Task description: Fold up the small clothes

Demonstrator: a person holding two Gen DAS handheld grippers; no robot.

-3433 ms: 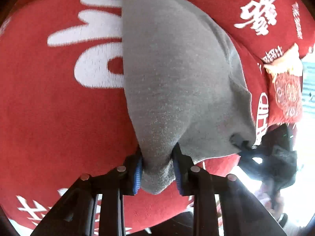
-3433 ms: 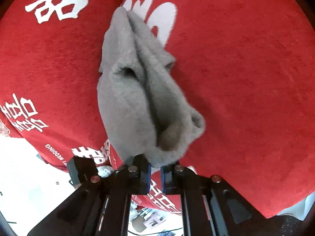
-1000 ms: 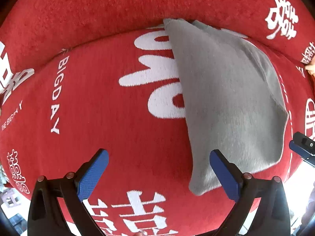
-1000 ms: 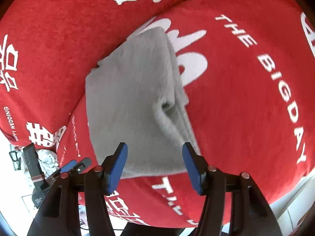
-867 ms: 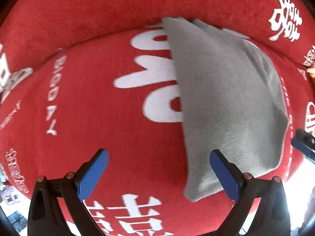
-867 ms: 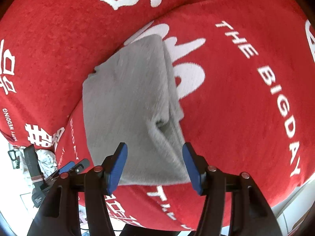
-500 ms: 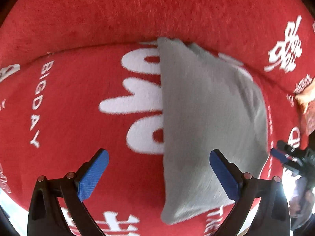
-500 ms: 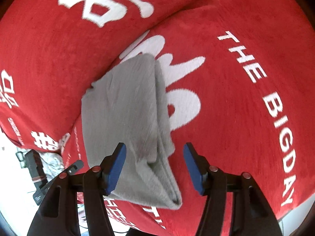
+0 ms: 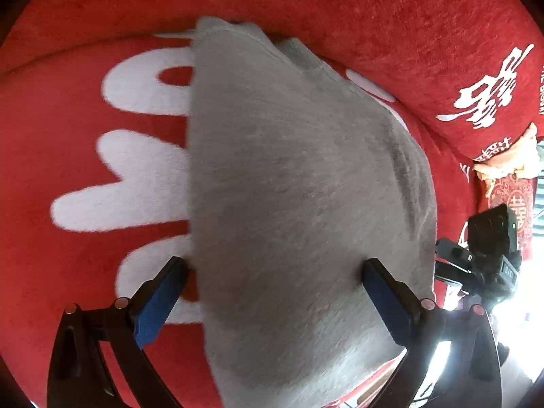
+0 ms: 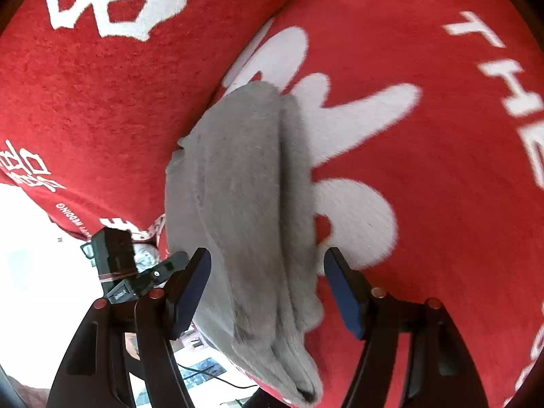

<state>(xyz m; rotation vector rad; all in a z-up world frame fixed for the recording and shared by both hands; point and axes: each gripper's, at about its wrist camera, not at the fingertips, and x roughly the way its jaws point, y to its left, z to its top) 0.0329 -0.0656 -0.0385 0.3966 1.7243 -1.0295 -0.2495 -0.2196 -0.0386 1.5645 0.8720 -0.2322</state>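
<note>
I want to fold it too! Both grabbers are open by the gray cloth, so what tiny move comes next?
Probably close both grippers on the gray cloth. The left gripper and right gripper each straddle its near edge with jaws open, so neither holds it yet on the red blanket.

A red plush cover point(image 9: 391, 10) with white lettering point(image 10: 340, 129) fills both views, creased along a seam. Bright daylight washes out the lower right of the left view and the lower left of the right.
</note>
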